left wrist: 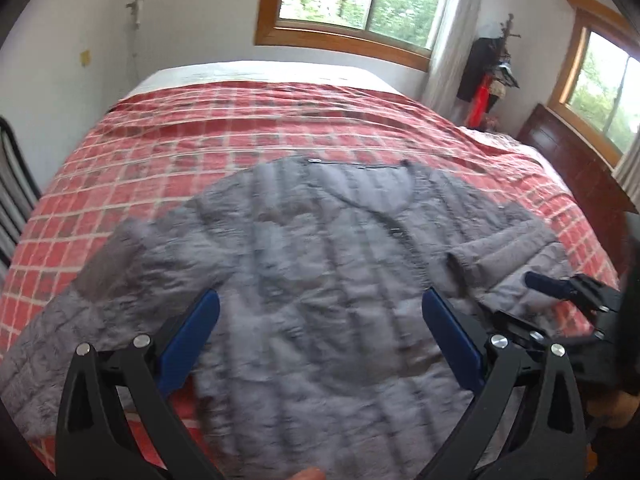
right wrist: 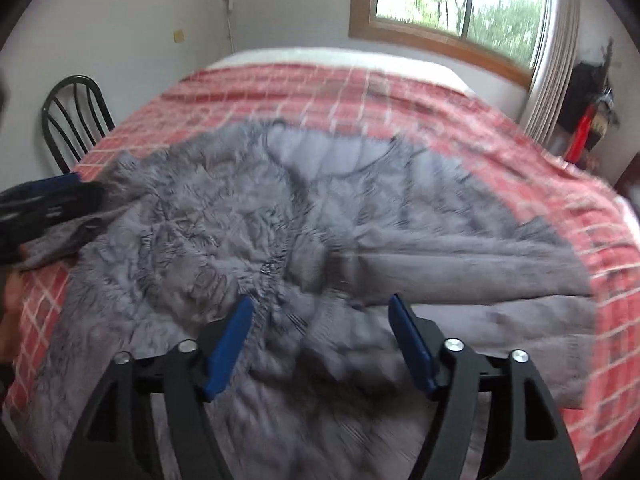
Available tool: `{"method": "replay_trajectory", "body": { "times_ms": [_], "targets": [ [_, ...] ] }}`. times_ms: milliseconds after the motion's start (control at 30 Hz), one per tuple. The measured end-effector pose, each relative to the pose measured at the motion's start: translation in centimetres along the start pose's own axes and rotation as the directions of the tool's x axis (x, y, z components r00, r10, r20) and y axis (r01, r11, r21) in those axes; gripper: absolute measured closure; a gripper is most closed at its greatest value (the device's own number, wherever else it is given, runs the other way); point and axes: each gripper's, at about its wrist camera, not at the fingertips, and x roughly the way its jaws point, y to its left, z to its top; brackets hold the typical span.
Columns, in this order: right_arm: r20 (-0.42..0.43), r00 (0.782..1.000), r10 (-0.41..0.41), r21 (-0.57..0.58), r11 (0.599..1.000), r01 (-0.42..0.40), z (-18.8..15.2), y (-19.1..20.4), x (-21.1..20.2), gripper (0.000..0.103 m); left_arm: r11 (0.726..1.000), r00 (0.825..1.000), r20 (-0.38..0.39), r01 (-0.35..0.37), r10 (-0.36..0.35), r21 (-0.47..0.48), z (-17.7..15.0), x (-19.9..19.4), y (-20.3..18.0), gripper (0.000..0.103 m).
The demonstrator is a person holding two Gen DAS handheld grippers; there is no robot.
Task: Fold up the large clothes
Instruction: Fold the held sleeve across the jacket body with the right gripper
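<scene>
A large grey quilted jacket (left wrist: 320,248) lies spread flat on the red checked bedspread (left wrist: 240,128), collar toward the far side. One sleeve (left wrist: 500,248) is folded in over the body on the right; the other sleeve (left wrist: 80,300) stretches out to the lower left. My left gripper (left wrist: 320,304) hangs open just above the jacket's near part, nothing between its blue pads. My right gripper (right wrist: 322,304) is also open over the jacket (right wrist: 280,220), pads free of cloth. In the right wrist view the left gripper (right wrist: 48,200) shows at the left edge by the sleeve.
A black metal chair (right wrist: 72,120) stands against the bed's left side. A dark wooden dresser (left wrist: 572,160) runs along the right side under a window. Clothes hang on a rack (left wrist: 488,76) in the far right corner beside a curtain (left wrist: 448,40).
</scene>
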Motion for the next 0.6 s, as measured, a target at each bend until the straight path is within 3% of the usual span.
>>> {"method": "replay_trajectory", "body": {
  "times_ms": [100,233,467,533,567,600],
  "targets": [
    [0.074,0.992,-0.100,-0.052,0.993,0.104,-1.7,-1.2,-4.6,0.012,0.999,1.000,-0.010,0.017,-0.017,0.029,0.6,0.5,-3.0,0.003],
    [0.106,0.974,-0.198,-0.025,0.979,0.202,-4.1,-4.4,-7.8,0.009,0.998,0.997,-0.052,0.055,-0.052,0.043,0.4,2.6,-7.9,0.003],
    [0.071,0.972,-0.225,0.049,0.974,0.222,-6.5,-10.2,-8.3,0.009,0.996,0.983,-0.172,0.075,-0.065,0.050,-1.0,9.1,-13.6,0.004],
    [0.065,0.975,-0.214,0.060,0.976,0.211,-6.8,-11.1,-7.9,0.009,0.997,0.979,-0.197,0.058,-0.046,0.058,-1.4,10.3,-14.2,0.019],
    [0.062,0.976,-0.207,0.066,0.977,0.203,-6.9,-11.6,-7.6,0.009,0.997,0.975,-0.219,0.049,-0.036,0.057,-1.6,11.0,-14.5,0.041],
    [0.059,0.977,-0.204,0.067,0.978,0.200,-6.9,-11.8,-7.2,0.009,0.997,0.971,-0.235,0.061,-0.050,0.040,-1.6,11.5,-14.4,0.051]
  ]
}}
